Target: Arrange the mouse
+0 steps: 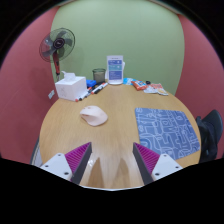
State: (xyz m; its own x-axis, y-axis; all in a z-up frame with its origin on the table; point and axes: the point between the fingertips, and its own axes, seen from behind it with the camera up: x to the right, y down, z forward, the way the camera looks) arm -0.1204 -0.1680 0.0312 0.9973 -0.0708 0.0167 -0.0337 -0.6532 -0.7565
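Hovering above a round wooden desk (70, 140), the tool (110, 160) hangs released, holding nothing
Well beyond its fingers lies a white oval computer mouse (93, 115), long axis slanting toward a blue patterned mat (164, 128)

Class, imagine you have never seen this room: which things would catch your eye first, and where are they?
The patterned blue rectangular mouse mat lies on the round wooden table, beyond the right finger. The white computer mouse sits apart from it, ahead of the open gripper. A black standing fan rises behind the table.
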